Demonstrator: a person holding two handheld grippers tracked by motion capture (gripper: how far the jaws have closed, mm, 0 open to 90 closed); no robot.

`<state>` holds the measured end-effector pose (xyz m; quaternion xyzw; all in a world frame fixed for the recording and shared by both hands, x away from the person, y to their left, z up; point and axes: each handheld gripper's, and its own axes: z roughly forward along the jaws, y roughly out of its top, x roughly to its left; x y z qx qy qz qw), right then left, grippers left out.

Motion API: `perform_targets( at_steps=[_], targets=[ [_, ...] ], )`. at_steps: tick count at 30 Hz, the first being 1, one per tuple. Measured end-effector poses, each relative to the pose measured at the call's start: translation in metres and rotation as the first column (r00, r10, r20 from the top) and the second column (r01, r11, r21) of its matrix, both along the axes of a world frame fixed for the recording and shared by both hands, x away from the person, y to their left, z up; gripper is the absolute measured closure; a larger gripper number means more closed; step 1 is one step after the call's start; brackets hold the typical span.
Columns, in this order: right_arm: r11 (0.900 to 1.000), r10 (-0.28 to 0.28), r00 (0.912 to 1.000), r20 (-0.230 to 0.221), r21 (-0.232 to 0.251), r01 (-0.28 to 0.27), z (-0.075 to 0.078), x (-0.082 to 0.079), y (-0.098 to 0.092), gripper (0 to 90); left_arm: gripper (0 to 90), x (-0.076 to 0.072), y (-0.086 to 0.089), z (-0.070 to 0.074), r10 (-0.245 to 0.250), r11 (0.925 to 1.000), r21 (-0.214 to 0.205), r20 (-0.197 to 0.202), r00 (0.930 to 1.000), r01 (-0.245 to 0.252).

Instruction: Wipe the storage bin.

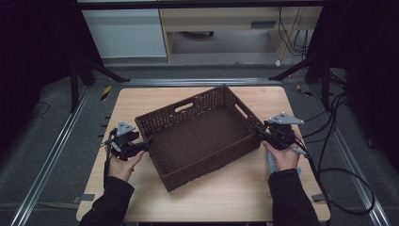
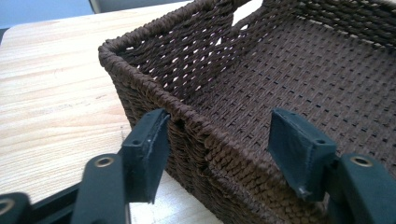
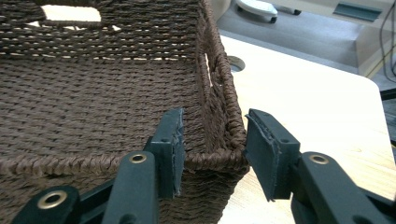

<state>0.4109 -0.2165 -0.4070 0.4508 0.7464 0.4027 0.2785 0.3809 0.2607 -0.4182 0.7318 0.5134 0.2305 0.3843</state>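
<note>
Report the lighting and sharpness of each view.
High view: dim, surroundings near black, basket weave dark and soft. Left gripper view: brighter, table slightly washed out, near jaws a bit soft. Right gripper view: evenly lit, basket corner sharp, background blurred.

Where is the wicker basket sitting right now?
In the high view the wicker basket sits turned at an angle mid-table, with the left gripper open astride its left wall and the right gripper open around its right corner.

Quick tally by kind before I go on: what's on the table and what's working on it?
Brown wicker basket: 1, nothing inside it
Handheld grippers: 2, left gripper and right gripper, each open astride the basket rim
Wooden table: 1
Total: 4
</note>
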Motion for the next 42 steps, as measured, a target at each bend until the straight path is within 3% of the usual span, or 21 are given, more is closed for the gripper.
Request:
perform_targets(
  at_steps=[4,6,10,13,15,22,26,28,30,33,38,42],
  targets=[
    [0.9997,0.017,0.9995,0.025,0.016,-0.017,0.003,0.004,-0.001,60.0,39.0,0.008,0.005,-0.001,-0.005,1.0,-0.001,-0.007,1.0,0.005],
    [0.9998,0.016,0.9995,0.026,-0.007,-0.016,0.001,0.008,0.0,61.6,40.7,0.012,0.007,-0.002,-0.001,1.0,0.0,-0.007,1.0,0.001],
    [0.9991,0.022,0.9998,0.002,-0.036,-0.022,-0.005,0.013,0.001,70.6,42.4,0.02,0.011,-0.003,0.005,1.0,-0.004,-0.019,0.9998,-0.005],
    [0.9985,0.043,0.9989,-0.02,-0.032,-0.044,-0.007,0.011,0.003,80.8,42.8,0.017,0.009,-0.001,0.008,0.9998,0.019,-0.008,0.9999,-0.008],
    [0.9977,0.044,0.9988,-0.023,-0.05,-0.045,-0.007,0.01,0.005,81.2,43.6,0.013,0.009,0.002,0.011,0.9996,0.024,-0.003,0.9999,-0.011],
    [0.9964,0.075,0.9958,-0.052,-0.037,-0.077,-0.005,-0.007,0.005,80.1,42.4,-0.005,0.009,0.006,-0.014,0.9999,0.006,-0.014,0.9998,0.014],
    [0.9937,0.105,0.9912,-0.08,-0.029,-0.108,-0.001,-0.015,0.007,77.1,43.3,-0.005,0.005,0.002,-0.019,0.9996,0.021,-0.027,0.9995,0.02],
    [0.9931,0.116,0.9909,-0.069,-0.012,-0.117,0.001,-0.014,0.006,73.5,47.1,-0.002,0.004,-0.001,-0.022,0.9988,0.044,-0.031,0.9993,0.023],
    [0.9936,0.112,0.9926,-0.046,-0.011,-0.113,0.003,-0.013,0.008,68.0,49.6,0.0,0.006,-0.004,-0.03,0.999,0.032,-0.055,0.9981,0.032],
    [0.9928,0.119,0.9925,-0.027,-0.01,-0.12,0.003,-0.009,0.011,64.2,51.3,0.003,0.01,-0.004,-0.034,0.9989,0.03,-0.056,0.9978,0.035],
    [0.9908,0.136,0.9908,-0.002,0.007,-0.136,0.006,0.001,0.018,63.1,55.0,0.009,0.019,-0.004,-0.026,0.9993,0.027,-0.053,0.9982,0.027],
    [0.9911,0.133,0.9907,-0.029,0.009,-0.133,0.001,0.01,0.02,66.0,52.2,0.009,0.02,-0.002,-0.027,0.9992,0.03,-0.05,0.9984,0.028]
  ],
)
